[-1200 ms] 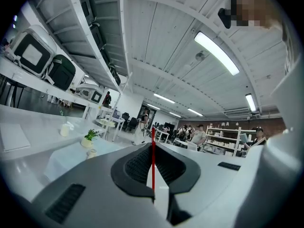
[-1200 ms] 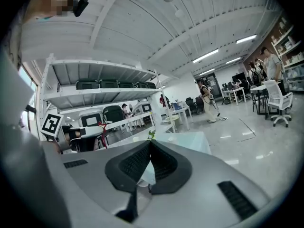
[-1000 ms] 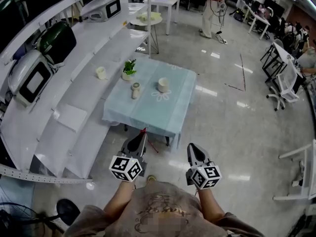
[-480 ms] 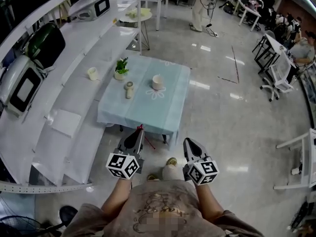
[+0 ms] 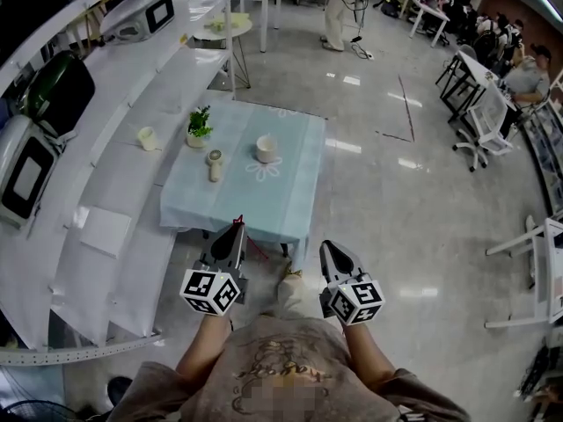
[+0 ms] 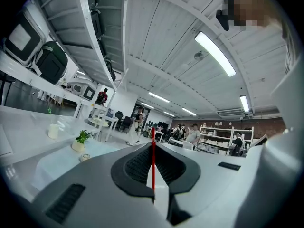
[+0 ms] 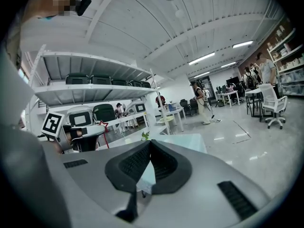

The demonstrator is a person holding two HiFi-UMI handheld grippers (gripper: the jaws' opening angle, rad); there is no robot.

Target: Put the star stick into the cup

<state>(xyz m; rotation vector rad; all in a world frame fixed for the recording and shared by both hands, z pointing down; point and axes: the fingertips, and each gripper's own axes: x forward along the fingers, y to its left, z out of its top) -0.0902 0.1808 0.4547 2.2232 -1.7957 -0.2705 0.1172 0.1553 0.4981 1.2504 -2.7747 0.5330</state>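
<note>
In the head view a white cup point(image 5: 265, 149) stands on a low table covered with a light blue cloth point(image 5: 264, 200). My left gripper point(image 5: 236, 229) hovers just short of the table's near edge, shut on a thin red star stick point(image 5: 237, 221) that pokes out ahead of its jaws. In the left gripper view the star stick point(image 6: 153, 165) runs upright between the closed jaws of the left gripper point(image 6: 153, 144). My right gripper point(image 5: 327, 249) is beside it over the floor, shut and empty, as the right gripper view also shows for the right gripper point(image 7: 150, 140).
On the cloth there are also a small potted plant point(image 5: 198, 128) and a small pale bottle point(image 5: 214, 163). White tiered shelves point(image 5: 106, 192) run along the left, bearing another cup point(image 5: 148, 138) and cases. The person's foot point(image 5: 289, 282) is by the table. Desks, chairs and people stand farther off.
The view has closed in on the table, which now lies nearer both grippers. The left gripper still holds the stick and the right stays shut.
</note>
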